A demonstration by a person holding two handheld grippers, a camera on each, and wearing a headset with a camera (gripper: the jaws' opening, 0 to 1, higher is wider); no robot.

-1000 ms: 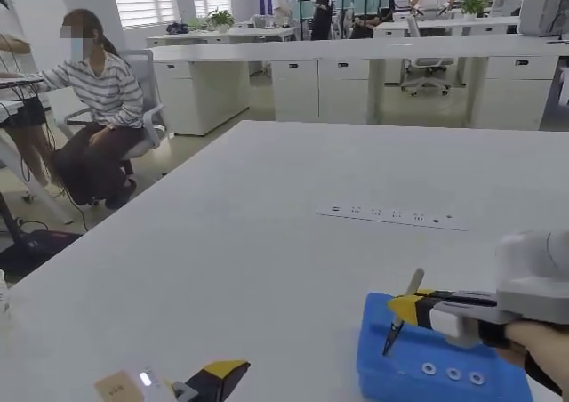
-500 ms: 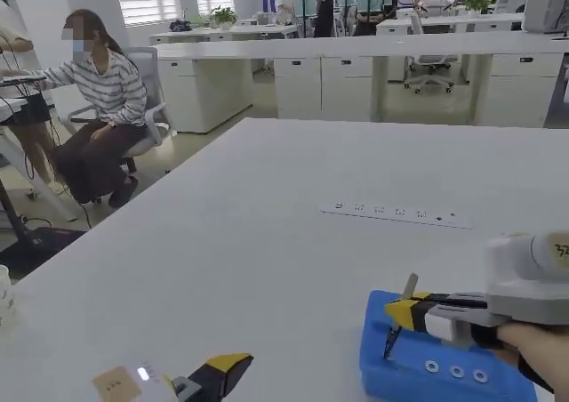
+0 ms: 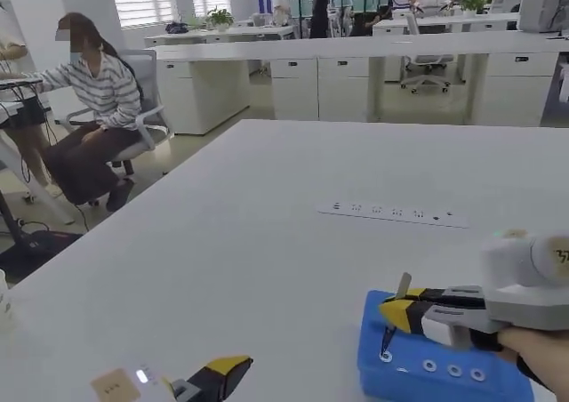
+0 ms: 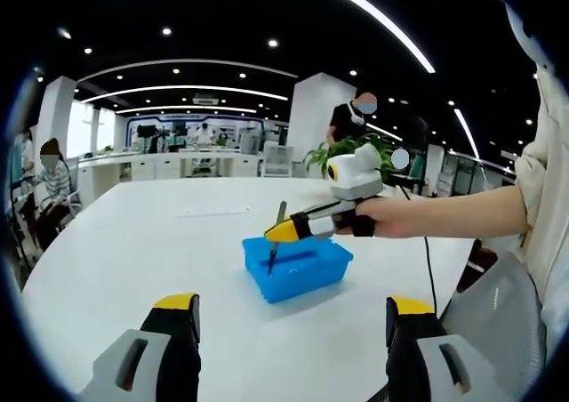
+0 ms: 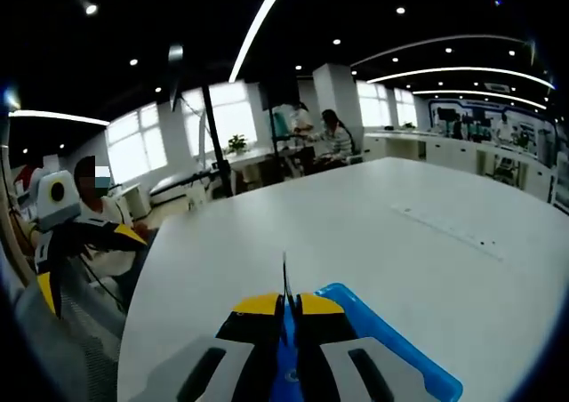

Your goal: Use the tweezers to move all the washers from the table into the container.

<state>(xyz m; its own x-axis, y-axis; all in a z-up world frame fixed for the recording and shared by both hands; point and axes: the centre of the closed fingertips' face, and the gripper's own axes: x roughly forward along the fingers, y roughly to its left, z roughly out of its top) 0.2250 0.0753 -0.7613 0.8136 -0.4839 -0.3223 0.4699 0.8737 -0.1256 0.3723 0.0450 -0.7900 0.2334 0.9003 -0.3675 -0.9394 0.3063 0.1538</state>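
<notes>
A blue container sits on the white table near its front right, with several washers lying in it. My right gripper is shut on a pair of tweezers that point steeply down into the container's left end, their tip at one washer. In the right gripper view the tweezers stand between the closed yellow jaws above the container. My left gripper hovers low at the front left, open and holding nothing. In its own view the left gripper faces the container.
A white power strip lies flat further back on the table. A person sits on a chair beyond the table's left edge. Desks and office chairs fill the room behind.
The tweezers have dipped lower into the container's left end, and one more washer now lies there under their tip. The left gripper has stayed put.
</notes>
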